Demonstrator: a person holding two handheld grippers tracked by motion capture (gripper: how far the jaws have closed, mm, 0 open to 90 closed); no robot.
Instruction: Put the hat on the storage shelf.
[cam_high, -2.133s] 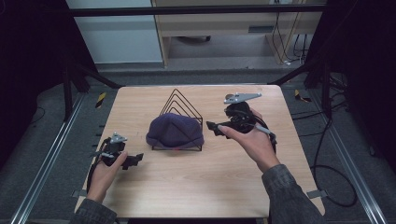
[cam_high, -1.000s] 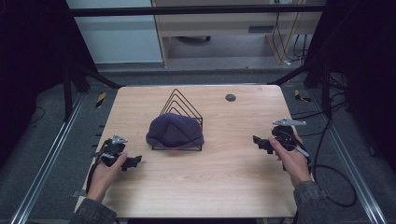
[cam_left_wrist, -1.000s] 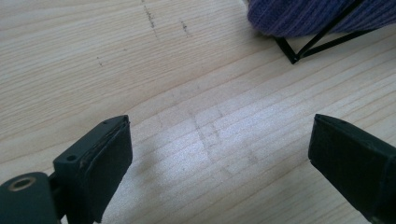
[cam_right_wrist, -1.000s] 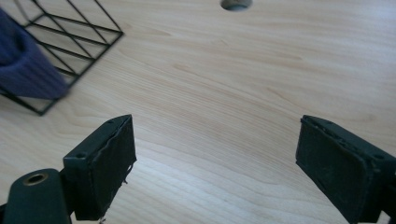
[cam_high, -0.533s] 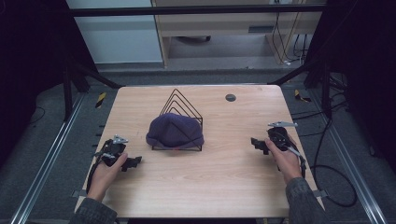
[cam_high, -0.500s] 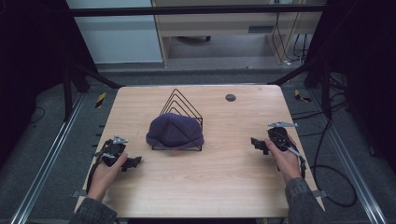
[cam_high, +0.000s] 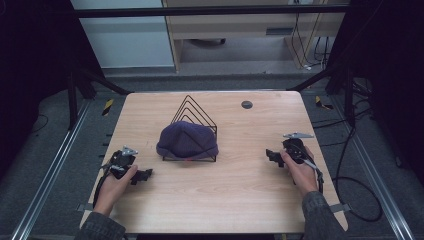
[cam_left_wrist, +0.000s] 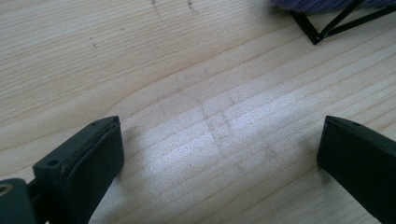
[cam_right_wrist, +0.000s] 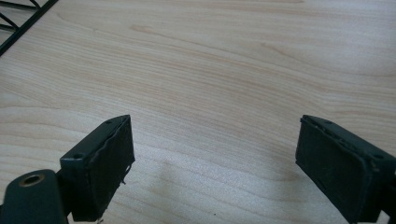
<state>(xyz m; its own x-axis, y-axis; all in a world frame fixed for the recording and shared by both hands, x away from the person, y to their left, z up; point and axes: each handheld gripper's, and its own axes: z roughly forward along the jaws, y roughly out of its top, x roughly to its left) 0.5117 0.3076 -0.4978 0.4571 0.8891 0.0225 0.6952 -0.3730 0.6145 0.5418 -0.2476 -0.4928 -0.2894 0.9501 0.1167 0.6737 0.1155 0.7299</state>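
A dark purple knit hat (cam_high: 187, 140) lies draped over a black wire rack (cam_high: 194, 112) at the middle of the wooden table (cam_high: 225, 195). My left gripper (cam_high: 142, 175) rests low at the table's left front, open, with bare wood between its jaws (cam_left_wrist: 219, 154). A corner of the rack (cam_left_wrist: 327, 25) and the hat's edge (cam_left_wrist: 327, 3) sit at the top right of the left gripper view. My right gripper (cam_high: 272, 156) rests at the right side, open over bare wood (cam_right_wrist: 212, 154). The rack's base bar (cam_right_wrist: 21, 23) crosses the top left of the right gripper view.
A small dark round disc (cam_high: 246, 104) lies near the table's far edge, right of the rack. Cables (cam_high: 350, 185) trail off the right side onto the floor. Metal rails (cam_high: 55, 165) run along the table's left.
My right gripper has pulled back from beside the rack to the table's right side and come down near the wood. The left gripper has barely shifted.
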